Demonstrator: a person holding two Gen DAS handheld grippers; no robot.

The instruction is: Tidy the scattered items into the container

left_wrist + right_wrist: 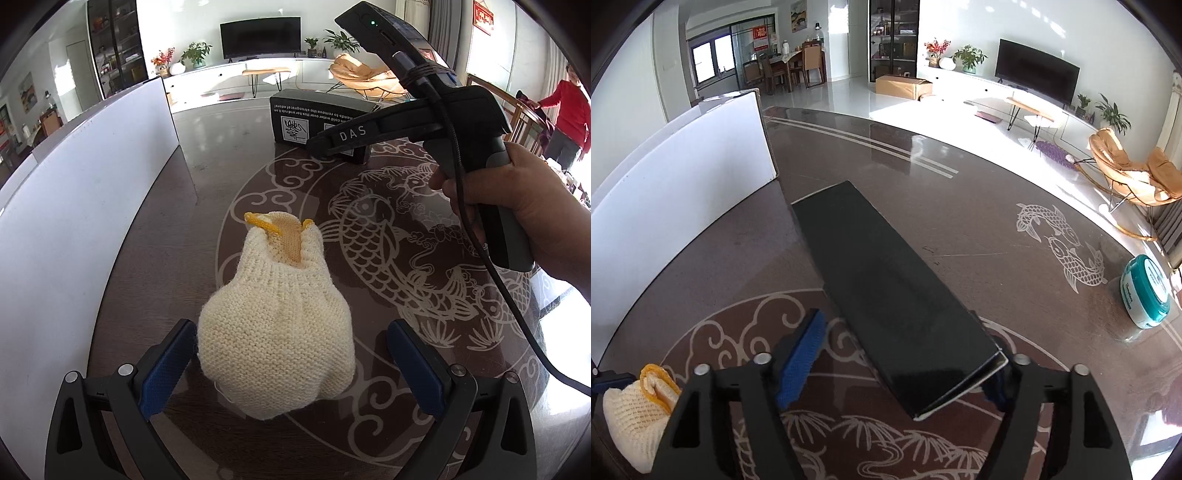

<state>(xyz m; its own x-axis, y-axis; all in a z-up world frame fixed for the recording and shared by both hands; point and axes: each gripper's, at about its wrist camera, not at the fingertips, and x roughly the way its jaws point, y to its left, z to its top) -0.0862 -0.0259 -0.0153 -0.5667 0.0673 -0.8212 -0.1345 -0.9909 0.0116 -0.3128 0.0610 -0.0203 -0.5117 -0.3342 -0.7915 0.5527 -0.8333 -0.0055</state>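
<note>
Lying on the dark table (207,155), between the two blue pads of the left gripper (291,365): a cream knitted glove (277,332), rolled into a bundle, yellow cuff pointing away from the camera. Jaws spread wide, one pad at each side of the bundle; cannot tell whether the left pad touches the knit, while a gap shows at the right pad. Seen again in the right wrist view at the lower left edge as the same glove (639,413), partly hidden behind the gripper frame. Farther out, toward the far side of the table, a long black box (314,114) with white print on its end face, lying flat. Over its near end, the right gripper (901,365), jaws wide and set at either side of the box (886,295); left pad clear of it, right pad mostly hidden behind the corner, so contact there cannot be told. In the left wrist view, that gripper (325,147) held by a bare hand (517,206) with a black cable trailing down. Along the left edge of the table, a tall white container (85,192) wall, shown again in the right wrist view (683,177). Well apart at the right rim of the table, a teal and white jar (1145,291) tilted on its side. Pale fish and cloud patterns across the tabletop.
</note>
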